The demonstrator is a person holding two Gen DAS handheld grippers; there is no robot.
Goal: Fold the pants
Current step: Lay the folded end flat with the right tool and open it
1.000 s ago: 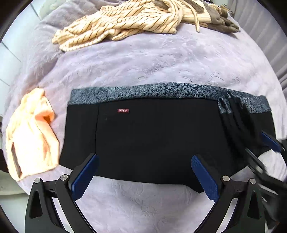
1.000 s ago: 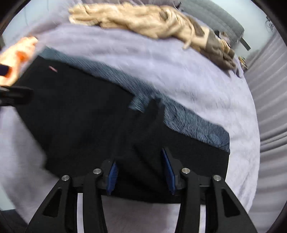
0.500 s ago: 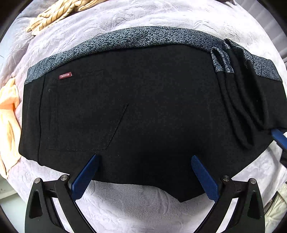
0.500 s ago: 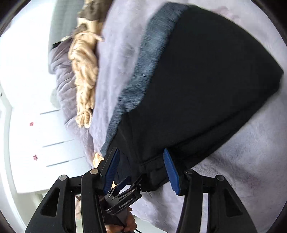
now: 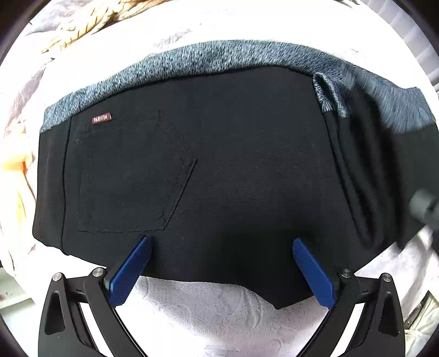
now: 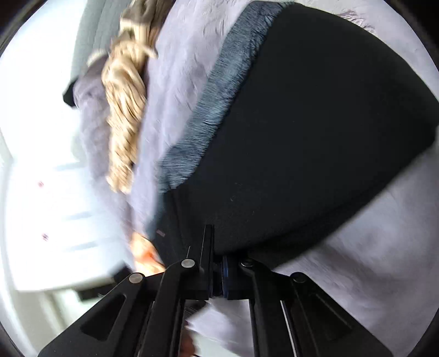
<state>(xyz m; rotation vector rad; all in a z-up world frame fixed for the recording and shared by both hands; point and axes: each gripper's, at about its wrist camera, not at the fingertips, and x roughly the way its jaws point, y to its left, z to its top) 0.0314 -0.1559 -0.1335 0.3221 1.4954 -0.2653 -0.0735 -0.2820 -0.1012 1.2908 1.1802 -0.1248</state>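
The folded black pants (image 5: 219, 170) with a blue-grey patterned waistband (image 5: 208, 59) lie on the lilac blanket (image 5: 208, 315). My left gripper (image 5: 219, 269) is open, its blue pads over the pants' near edge, holding nothing. A bunched fold of cloth (image 5: 356, 170) runs down the right side. In the right wrist view the pants (image 6: 315, 137) fill the frame; my right gripper (image 6: 218, 277) is shut on the pants' edge, its pads pressed together. Part of the right gripper (image 5: 424, 206) shows blurred at the left view's right edge.
A striped cream garment (image 5: 90, 24) lies at the back of the bed and also shows in the right wrist view (image 6: 126, 109). An orange cloth (image 5: 16, 175) lies left of the pants. White furniture (image 6: 46, 208) stands beside the bed.
My right gripper has closed on the pants' edge. My left gripper has moved closer over the pants and stays open.
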